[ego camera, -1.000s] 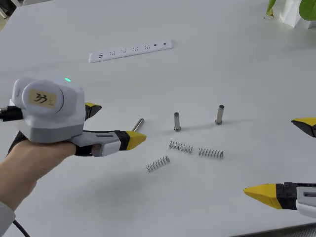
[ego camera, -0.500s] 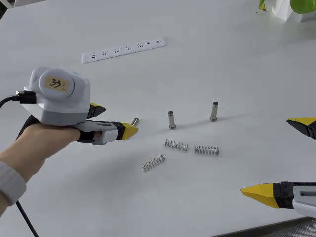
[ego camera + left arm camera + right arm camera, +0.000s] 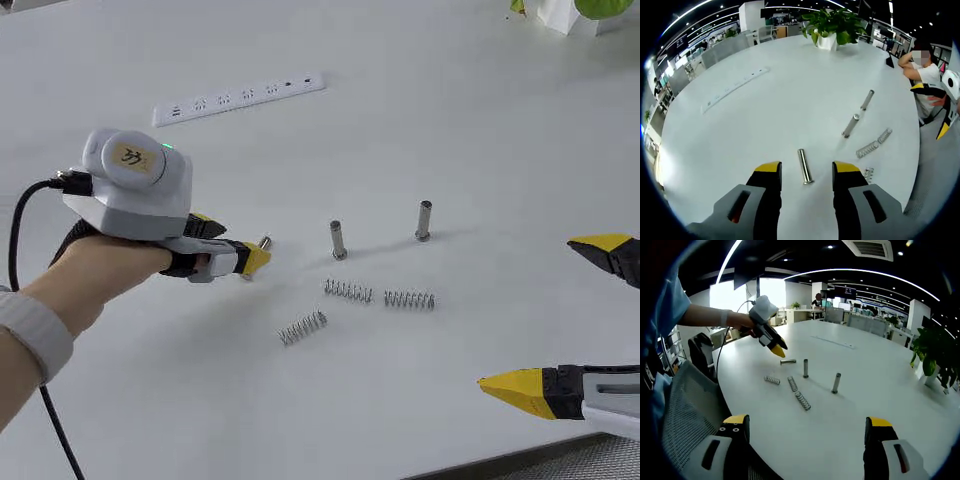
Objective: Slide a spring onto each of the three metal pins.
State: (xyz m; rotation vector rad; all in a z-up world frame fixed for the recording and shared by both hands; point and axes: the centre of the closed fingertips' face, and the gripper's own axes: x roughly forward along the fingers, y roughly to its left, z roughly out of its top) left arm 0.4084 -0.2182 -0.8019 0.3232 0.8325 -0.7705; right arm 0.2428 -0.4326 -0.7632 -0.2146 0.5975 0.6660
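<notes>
Two metal pins (image 3: 338,240) (image 3: 424,221) stand upright on the white table (image 3: 420,120). A third pin (image 3: 263,243) lies on its side; in the left gripper view this pin (image 3: 804,166) rests between the yellow jaws of my left gripper (image 3: 806,169), which is open and low over the table. A hand holds that left gripper (image 3: 245,243). Three springs (image 3: 302,327) (image 3: 348,291) (image 3: 409,299) lie loose in front of the pins. My right gripper (image 3: 525,312) is wide open near the table's front right edge, holding nothing, well back from the springs (image 3: 792,383).
A white power strip (image 3: 240,98) lies at the back left of the table. A potted plant (image 3: 570,10) stands at the far right corner. The table's front edge (image 3: 520,450) runs close under the right gripper. A black cable (image 3: 25,215) trails from the left gripper.
My left gripper has dropped lower and moved in on the lying pin, which now sits between its jaws. The right gripper has hardly moved. The head camera has shifted.
</notes>
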